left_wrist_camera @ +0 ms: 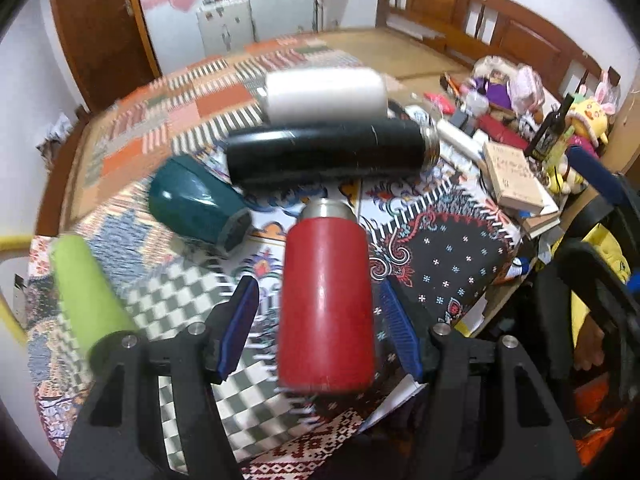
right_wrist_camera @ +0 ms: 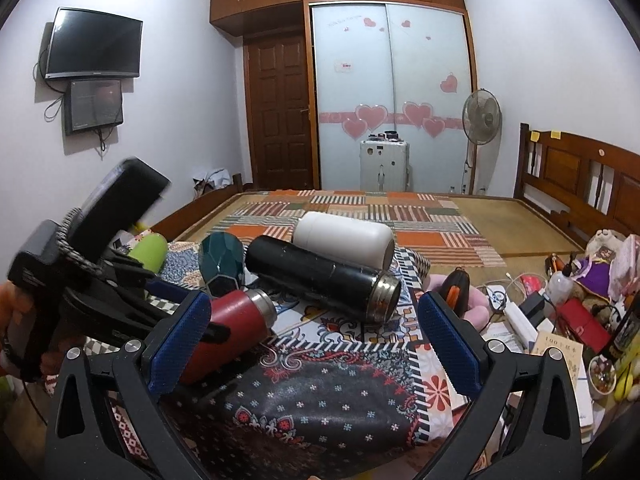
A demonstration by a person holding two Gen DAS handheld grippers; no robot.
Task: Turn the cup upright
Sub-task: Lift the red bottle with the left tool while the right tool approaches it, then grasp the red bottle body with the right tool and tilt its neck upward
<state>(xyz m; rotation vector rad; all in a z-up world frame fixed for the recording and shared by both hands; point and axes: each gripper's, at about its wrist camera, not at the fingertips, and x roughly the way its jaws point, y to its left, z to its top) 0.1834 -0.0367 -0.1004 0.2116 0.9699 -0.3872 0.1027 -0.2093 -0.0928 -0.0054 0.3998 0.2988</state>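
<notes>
A red cup (left_wrist_camera: 326, 300) with a steel neck lies on its side on the patterned cloth (left_wrist_camera: 452, 264). My left gripper (left_wrist_camera: 320, 320) is open, its blue pads on either side of the cup with gaps. In the right wrist view the red cup (right_wrist_camera: 232, 328) lies at the left, with the left gripper's black fingers (right_wrist_camera: 132, 308) around it. My right gripper (right_wrist_camera: 312, 344) is open and empty above the cloth, right of the red cup.
A black flask (left_wrist_camera: 328, 156), a white cup (left_wrist_camera: 324, 94), a teal cup (left_wrist_camera: 200, 204) and a green cup (left_wrist_camera: 88, 296) lie on their sides nearby. Books, bottles and toys (left_wrist_camera: 520, 176) crowd the right side. A bed lies behind.
</notes>
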